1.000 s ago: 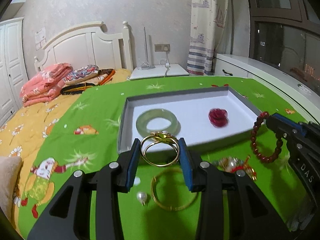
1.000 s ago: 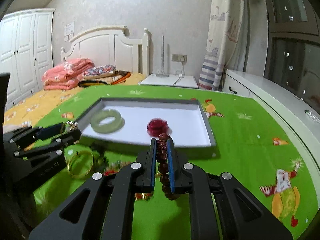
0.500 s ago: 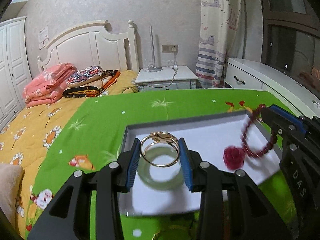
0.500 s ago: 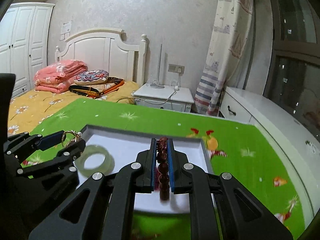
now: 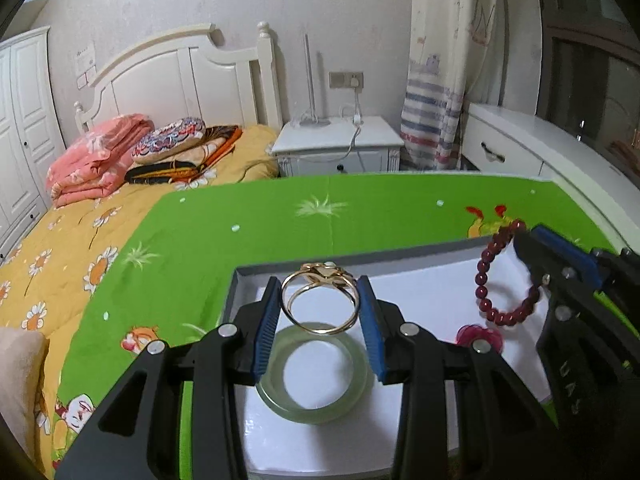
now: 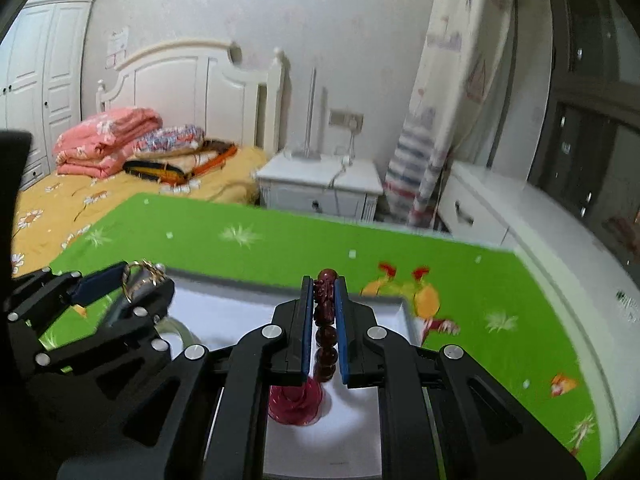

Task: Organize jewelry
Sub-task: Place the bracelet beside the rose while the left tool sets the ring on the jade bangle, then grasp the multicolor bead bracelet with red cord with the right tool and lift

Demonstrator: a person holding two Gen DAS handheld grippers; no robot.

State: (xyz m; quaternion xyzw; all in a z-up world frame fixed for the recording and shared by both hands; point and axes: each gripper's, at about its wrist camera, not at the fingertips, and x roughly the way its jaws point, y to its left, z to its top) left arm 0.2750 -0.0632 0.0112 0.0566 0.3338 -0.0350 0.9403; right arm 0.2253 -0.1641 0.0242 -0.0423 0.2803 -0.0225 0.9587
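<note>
My left jaws pinch the gold bangle; my right jaws clamp the red bead bracelet; both over the white tray.

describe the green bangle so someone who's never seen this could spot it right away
On the green cartoon-print cloth sits a shallow white tray. The green bangle lies flat on the tray's left part, below the gold bracelet held above it. It is the only pale, translucent, thick plain ring; its neighbours are gold wire, dark red beads and a red rose.
</note>
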